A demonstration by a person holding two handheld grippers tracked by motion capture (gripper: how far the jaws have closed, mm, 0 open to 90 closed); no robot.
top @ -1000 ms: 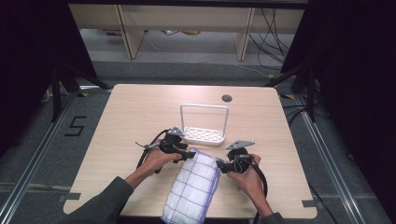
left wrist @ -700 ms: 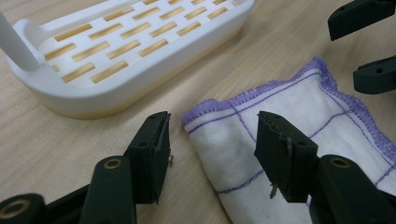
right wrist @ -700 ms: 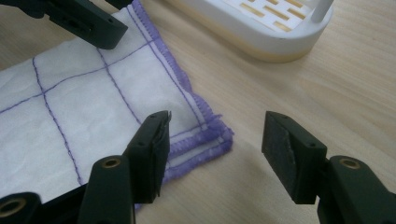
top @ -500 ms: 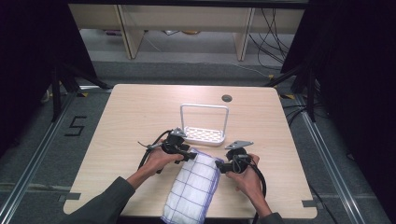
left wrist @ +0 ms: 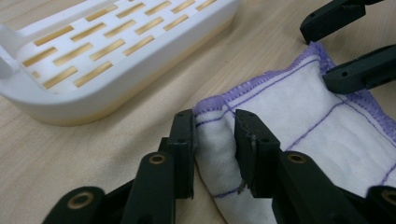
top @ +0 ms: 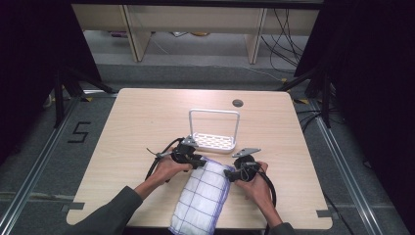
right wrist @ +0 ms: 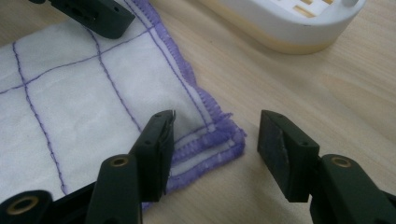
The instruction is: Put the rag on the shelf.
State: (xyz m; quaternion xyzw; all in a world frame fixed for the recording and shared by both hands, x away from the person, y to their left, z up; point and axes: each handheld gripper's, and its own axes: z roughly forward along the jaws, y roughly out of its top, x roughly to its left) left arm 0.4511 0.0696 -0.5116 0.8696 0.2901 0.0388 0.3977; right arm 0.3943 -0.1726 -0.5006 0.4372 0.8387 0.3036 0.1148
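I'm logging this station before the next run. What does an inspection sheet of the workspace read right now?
Surface: wooden table, round hole near far edge.
Job's things: folded white cloth with purple grid, overhanging near edge.
Clutter: white slotted rack beyond the cloth.
Grippers: left gripper jaws have just been closing, pinching a cloth corner; right gripper jaws closing, open astride the other corner.
Cables: black cable loops behind left gripper; loose leads on floor.
Surroundings: taped "5" on floor, shelving beyond.

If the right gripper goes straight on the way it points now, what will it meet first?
Probably the towel's purple-stitched corner, already lying between the right gripper's open jaws. Beyond that, the left gripper's jaw on the cloth; the white slotted tray sits off to the side.
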